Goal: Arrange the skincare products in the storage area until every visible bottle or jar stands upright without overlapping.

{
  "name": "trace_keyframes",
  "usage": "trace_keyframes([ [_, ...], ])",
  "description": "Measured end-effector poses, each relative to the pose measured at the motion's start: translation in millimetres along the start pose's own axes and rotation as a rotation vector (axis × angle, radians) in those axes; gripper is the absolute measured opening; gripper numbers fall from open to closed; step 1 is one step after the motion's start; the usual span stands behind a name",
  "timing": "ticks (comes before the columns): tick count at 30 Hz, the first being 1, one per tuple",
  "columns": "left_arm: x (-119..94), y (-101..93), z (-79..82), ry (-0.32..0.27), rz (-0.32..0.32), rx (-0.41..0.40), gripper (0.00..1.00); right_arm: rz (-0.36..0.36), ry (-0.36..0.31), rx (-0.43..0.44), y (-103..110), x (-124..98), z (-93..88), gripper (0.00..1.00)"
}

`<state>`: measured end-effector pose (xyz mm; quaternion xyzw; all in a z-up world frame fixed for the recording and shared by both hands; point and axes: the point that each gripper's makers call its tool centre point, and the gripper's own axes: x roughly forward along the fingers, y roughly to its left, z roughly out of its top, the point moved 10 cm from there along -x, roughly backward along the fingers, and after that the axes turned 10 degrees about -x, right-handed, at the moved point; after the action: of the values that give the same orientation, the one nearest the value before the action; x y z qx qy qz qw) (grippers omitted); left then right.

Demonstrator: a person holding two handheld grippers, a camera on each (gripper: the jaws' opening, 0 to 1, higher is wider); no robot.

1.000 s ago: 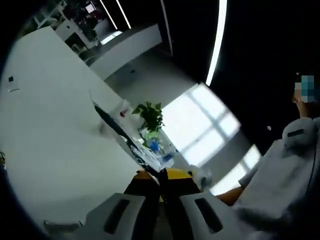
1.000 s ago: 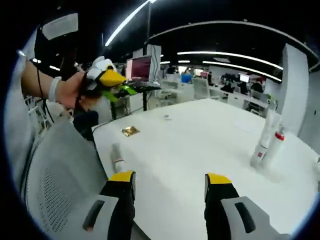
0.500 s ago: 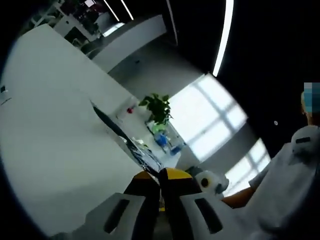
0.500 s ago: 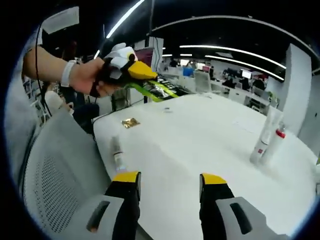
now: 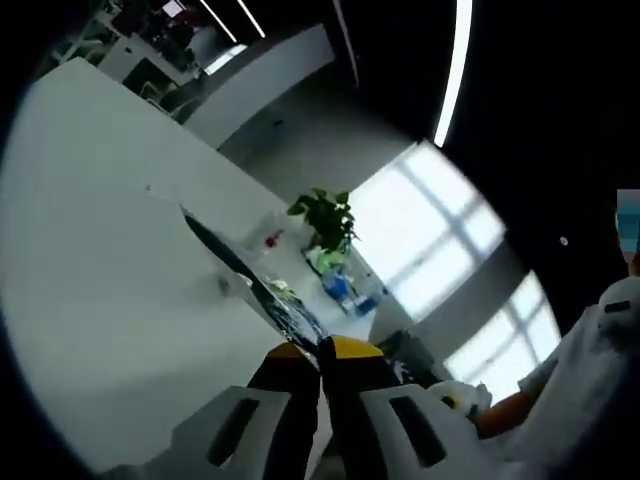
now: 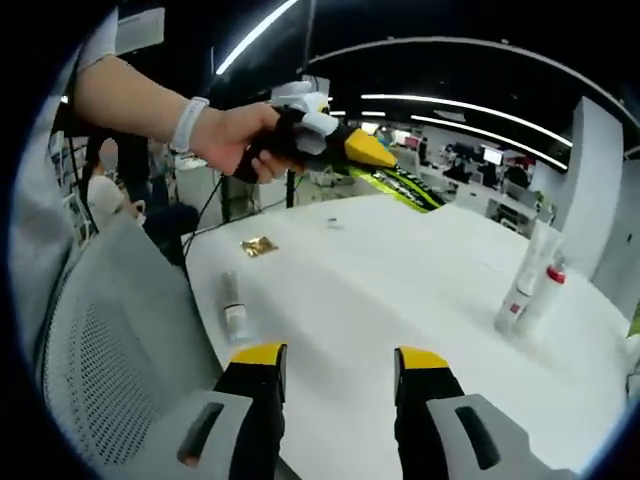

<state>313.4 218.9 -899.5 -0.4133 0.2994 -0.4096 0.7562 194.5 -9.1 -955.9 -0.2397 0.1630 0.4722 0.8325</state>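
— White tabletop [image 6: 400, 290] spreads out ahead of the right gripper [image 6: 335, 362]; its two yellow-tipped jaws stand apart with bare table between them, nothing held.

— And the chair?

— A grey mesh chair back [image 6: 110, 340] sits to the left of those jaws, against the table's near edge. Above it, up and left of the jaws, a person's hand [image 6: 235, 140] with a white wristband holds the left gripper [image 6: 385, 160] out over the table. A dark, flat packet with green print [image 6: 400, 185] sticks out from its yellow tips.

— What does the left gripper view show of that?

— The left gripper [image 5: 322, 352] has its jaws pressed together on the dark packet [image 5: 245, 275], which runs forward and up-left from the tips. Past it the same table [image 5: 100, 250] is seen tilted, and a potted plant [image 5: 330, 220] stands beyond the packet's far end, before a bright window.

— Where are the skincare products?

— Far right of the right gripper's jaws, two tall white tubes [image 6: 528, 280] stand upright, just beside each other; one has a red cap. Just ahead and left of the left jaw, a small white bottle [image 6: 232, 305] lies on its side near the table edge. Further ahead on the left lies a small gold sachet [image 6: 259, 245].
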Motion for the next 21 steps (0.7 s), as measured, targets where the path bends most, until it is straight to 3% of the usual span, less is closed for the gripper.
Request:
trace_keyframes([
  [11, 38, 13.1, 25.7, -0.005, 0.020, -0.002, 0.00, -0.044, -0.023, -0.007, -3, -5, 0.2, 0.42],
  [21, 83, 33.9, 32.5, 0.036, 0.052, -0.022, 0.00, -0.051, -0.030, -0.011, -5, -6, 0.3, 0.40],
])
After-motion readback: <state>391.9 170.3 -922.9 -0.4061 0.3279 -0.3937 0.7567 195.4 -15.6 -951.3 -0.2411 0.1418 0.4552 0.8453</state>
